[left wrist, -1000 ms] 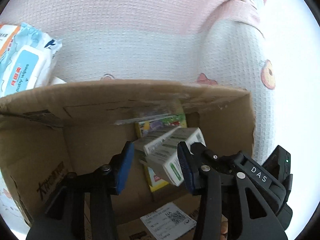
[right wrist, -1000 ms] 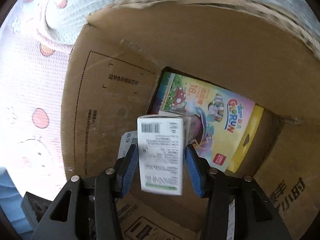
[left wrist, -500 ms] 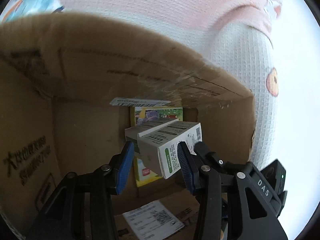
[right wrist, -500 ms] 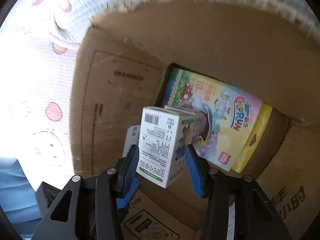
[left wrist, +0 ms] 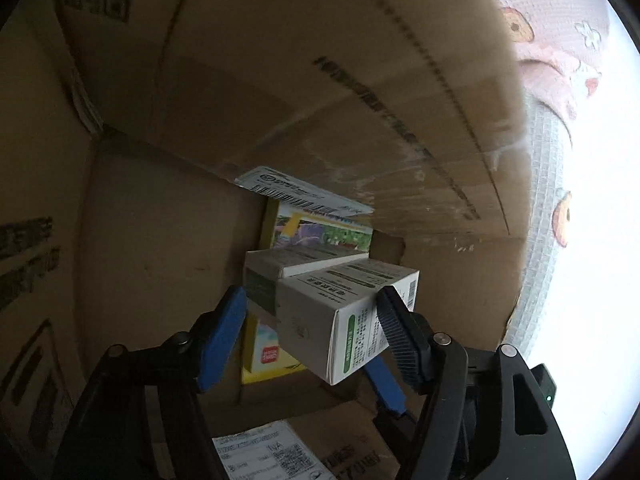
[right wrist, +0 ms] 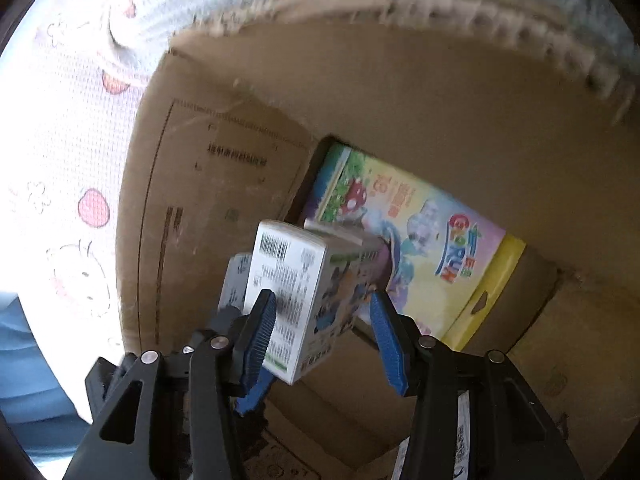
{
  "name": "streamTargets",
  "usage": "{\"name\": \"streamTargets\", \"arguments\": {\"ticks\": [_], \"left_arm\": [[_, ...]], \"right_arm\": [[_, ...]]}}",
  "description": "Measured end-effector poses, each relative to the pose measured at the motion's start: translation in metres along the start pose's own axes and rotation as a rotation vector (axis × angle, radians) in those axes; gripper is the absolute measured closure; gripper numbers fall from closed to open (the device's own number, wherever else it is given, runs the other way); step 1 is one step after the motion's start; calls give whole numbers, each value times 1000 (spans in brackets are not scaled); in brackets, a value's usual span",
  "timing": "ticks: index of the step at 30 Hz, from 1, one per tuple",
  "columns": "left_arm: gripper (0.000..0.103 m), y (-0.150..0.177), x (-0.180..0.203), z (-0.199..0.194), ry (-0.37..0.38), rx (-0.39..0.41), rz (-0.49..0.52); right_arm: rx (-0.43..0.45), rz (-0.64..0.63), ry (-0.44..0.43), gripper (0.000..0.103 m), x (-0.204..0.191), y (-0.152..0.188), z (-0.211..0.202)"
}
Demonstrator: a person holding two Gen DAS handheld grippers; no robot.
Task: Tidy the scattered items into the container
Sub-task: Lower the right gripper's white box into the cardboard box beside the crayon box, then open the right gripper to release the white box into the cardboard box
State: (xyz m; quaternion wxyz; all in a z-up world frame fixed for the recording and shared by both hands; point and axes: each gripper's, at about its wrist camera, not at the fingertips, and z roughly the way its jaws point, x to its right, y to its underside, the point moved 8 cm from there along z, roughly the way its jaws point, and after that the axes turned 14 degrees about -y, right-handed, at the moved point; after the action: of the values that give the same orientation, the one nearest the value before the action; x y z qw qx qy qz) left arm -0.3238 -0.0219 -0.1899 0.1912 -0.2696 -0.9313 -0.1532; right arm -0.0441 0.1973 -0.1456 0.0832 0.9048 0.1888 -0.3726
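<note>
Both grippers reach into a brown cardboard box (left wrist: 304, 80), also in the right wrist view (right wrist: 440, 120). In the left wrist view, two white medicine cartons sit between the fingers of my left gripper (left wrist: 310, 330): the nearer one (left wrist: 340, 320) touches the right pad, the other (left wrist: 296, 264) lies behind it. The left pad stands clear, so the jaws look open. In the right wrist view, my right gripper (right wrist: 324, 340) is open around a white carton (right wrist: 288, 300); only the left pad touches it. A colourful flat pack (right wrist: 420, 256) lies on the box floor.
A shipping label (left wrist: 300, 196) hangs from the box flap. Another label (left wrist: 264, 456) lies on the near flap. Outside the box is a white and pink patterned cloth (right wrist: 72, 128), (left wrist: 560, 40).
Both grippers have gone deeper into the box. The right gripper's jaws have widened and its carton has tilted over. The wet wipes pack has left the left wrist view.
</note>
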Motion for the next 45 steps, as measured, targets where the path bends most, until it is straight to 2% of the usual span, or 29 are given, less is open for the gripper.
{"name": "streamTargets", "arguments": {"ticks": [4,8,10,12,18,21,23,26,28,30,33,38,42,45], "left_arm": [[32,-2,5,2,9,-3,-14],[36,0,11,6,54,-18,-15],[39,1,13,8,80,-26,-26],[44,2,18,10,111,-38,-36],[45,1,30,18,152,-50,-17],[46,3,29,15,149,-50,-25],[46,4,26,10,126,-33,-28],[41,1,19,4,101,-3,-47],[39,0,21,7,123,-8,-43],[31,-1,21,14,153,-37,-71],[29,-2,23,17,174,-33,-67],[29,-1,30,21,201,-71,-93],[37,4,47,29,245,-125,-93],[38,2,57,29,239,-95,-99]], "right_arm": [[0,-1,2,50,0,0,-1],[6,-16,8,51,2,-1,-5],[15,-51,16,63,0,-1,-9],[26,-88,22,70,-3,-1,-14],[27,-145,70,70,-5,-3,-25],[11,-151,80,70,-1,-4,-27],[11,-191,86,72,-3,-3,-27],[-14,-268,86,80,-12,2,-25],[-31,-282,95,81,-14,4,-24],[-28,-303,113,81,-16,4,-26],[-32,-306,117,81,-14,3,-29],[-40,-312,118,81,-13,0,-25],[-37,-310,98,81,-13,-3,-24],[-26,-334,96,81,-14,-6,-24]]}}
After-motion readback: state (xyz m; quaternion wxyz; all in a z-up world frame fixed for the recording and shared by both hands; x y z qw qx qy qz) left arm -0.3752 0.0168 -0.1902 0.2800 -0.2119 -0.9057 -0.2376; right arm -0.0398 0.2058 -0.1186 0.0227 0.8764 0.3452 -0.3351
